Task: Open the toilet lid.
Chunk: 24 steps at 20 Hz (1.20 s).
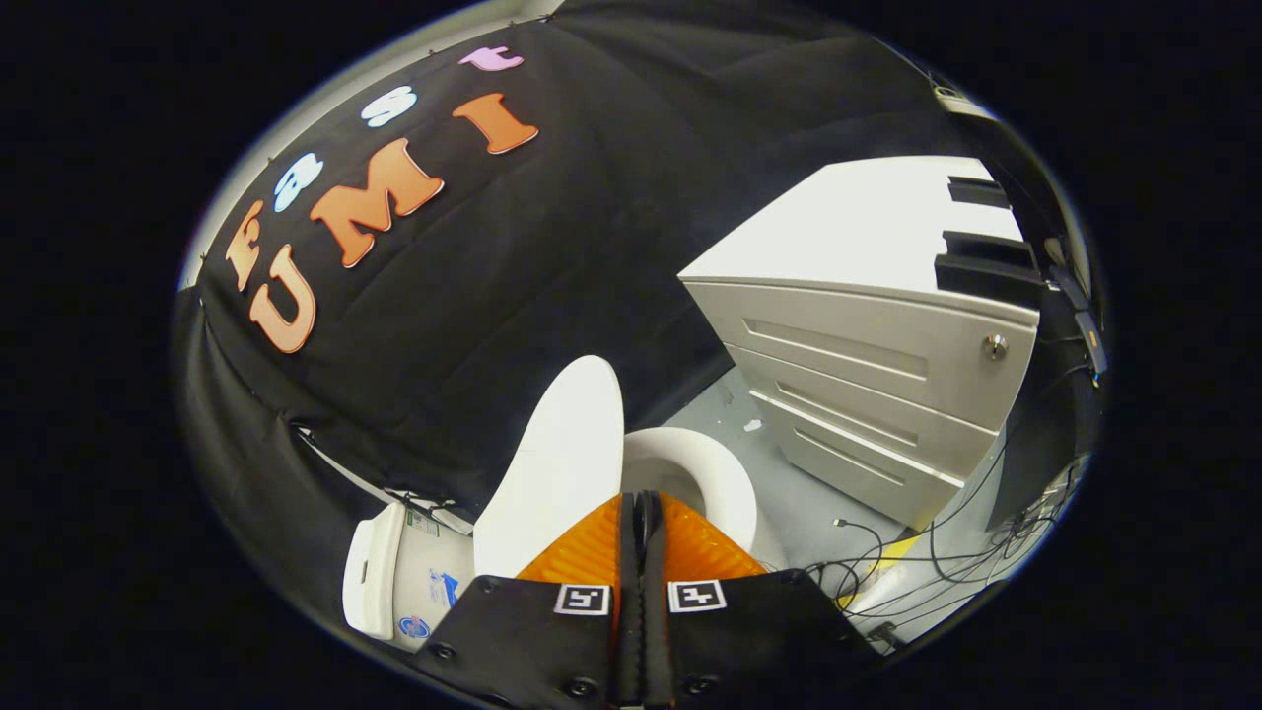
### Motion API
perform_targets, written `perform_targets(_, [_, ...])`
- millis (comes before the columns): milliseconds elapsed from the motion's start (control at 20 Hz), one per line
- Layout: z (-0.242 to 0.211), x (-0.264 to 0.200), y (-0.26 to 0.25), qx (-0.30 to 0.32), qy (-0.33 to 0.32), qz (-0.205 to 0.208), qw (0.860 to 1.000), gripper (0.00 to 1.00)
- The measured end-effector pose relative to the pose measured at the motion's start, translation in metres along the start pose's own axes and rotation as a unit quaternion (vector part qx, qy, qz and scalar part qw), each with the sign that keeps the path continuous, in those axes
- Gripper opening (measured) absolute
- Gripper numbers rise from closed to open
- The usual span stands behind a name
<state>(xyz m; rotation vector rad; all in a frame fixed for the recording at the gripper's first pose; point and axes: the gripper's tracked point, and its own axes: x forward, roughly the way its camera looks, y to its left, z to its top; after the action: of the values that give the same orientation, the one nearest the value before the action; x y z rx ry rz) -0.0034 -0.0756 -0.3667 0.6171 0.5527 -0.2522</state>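
Note:
The white toilet lid [562, 463] stands raised, leaning back toward the white tank [394, 582] on its left. To the lid's right lies the open seat ring and bowl [705, 473]. My gripper [645, 505] hovers above the toilet with its two fingers pressed together and nothing between them. The fingertips sit just in front of the bowl's rim, beside the lid's lower edge, touching neither as far as I can tell.
A grey drawer cabinet [868, 365] with a keylock stands beyond the bowl to the right. Loose black cables [927, 552] lie tangled on the grey floor near it. The black cloth wall [473, 296] hangs behind the toilet.

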Motion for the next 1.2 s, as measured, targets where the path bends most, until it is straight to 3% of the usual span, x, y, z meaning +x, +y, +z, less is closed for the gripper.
perform_targets(150, [0.010, -0.008, 0.023, -0.011, -0.002, 0.005, 1.000, 0.08])
perform_targets(350, [0.017, -0.022, 0.053, -0.071, -0.008, 0.012, 0.997, 0.08])
perform_targets(950, [0.034, -0.051, 0.114, -0.137, -0.030, 0.014, 0.990, 0.08])
perform_targets(1150, [0.060, -0.074, 0.153, -0.140, -0.056, 0.044, 0.988, 0.08])
perform_targets(1200, [0.065, -0.084, 0.189, -0.119, -0.071, 0.100, 0.985, 0.08])
